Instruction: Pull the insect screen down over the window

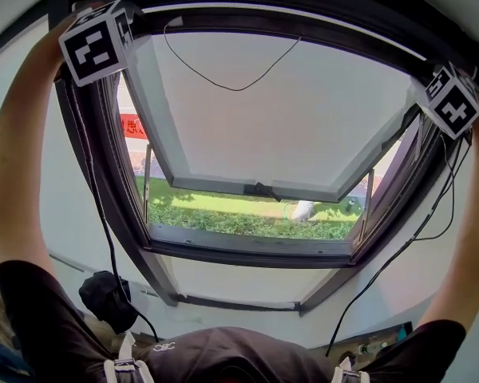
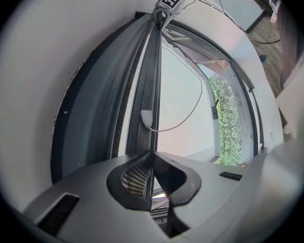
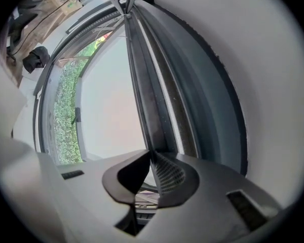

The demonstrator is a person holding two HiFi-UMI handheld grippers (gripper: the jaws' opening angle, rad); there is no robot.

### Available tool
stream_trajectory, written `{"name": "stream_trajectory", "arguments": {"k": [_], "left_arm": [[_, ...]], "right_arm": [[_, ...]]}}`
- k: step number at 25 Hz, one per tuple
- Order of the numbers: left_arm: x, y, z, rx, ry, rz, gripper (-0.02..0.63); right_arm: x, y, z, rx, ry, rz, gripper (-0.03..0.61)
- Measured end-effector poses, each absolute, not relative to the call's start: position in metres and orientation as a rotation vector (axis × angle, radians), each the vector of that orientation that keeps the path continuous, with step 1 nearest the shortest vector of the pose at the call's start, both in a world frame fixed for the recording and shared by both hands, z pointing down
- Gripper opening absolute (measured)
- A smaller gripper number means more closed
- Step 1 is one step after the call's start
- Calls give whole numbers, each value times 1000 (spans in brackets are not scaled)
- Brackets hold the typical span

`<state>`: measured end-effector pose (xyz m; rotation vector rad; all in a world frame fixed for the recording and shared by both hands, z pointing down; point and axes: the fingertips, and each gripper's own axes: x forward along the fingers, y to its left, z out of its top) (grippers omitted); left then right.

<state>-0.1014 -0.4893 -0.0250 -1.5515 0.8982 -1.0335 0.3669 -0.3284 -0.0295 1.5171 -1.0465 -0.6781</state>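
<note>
The insect screen's dark pull bar (image 1: 303,24) runs along the top of the window frame (image 1: 247,252). My two arms reach up to its ends. The left gripper's marker cube (image 1: 98,42) is at the upper left and the right gripper's cube (image 1: 452,100) at the upper right. In the left gripper view my left gripper (image 2: 152,158) is shut on the bar's thin edge (image 2: 154,85), which leads away to the other gripper (image 2: 168,3). In the right gripper view my right gripper (image 3: 151,157) pinches the same bar (image 3: 142,95).
The window sash (image 1: 279,110) is swung outward, with a dark handle (image 1: 260,190) on its lower rail and a thin black cord (image 1: 231,82) sagging across the pane. Grass (image 1: 239,218) shows outside. Cables (image 1: 96,198) hang from both grippers; a black bag (image 1: 105,298) lies lower left.
</note>
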Motion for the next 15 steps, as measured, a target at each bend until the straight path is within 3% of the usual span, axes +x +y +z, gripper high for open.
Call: {"name": "stream_trajectory", "arguments": {"k": [15], "left_arm": [[-99,-485,130,-1736,583,-1302,32]], "right_arm": [[360,-326,123,1281,-1238,-351,43]]}}
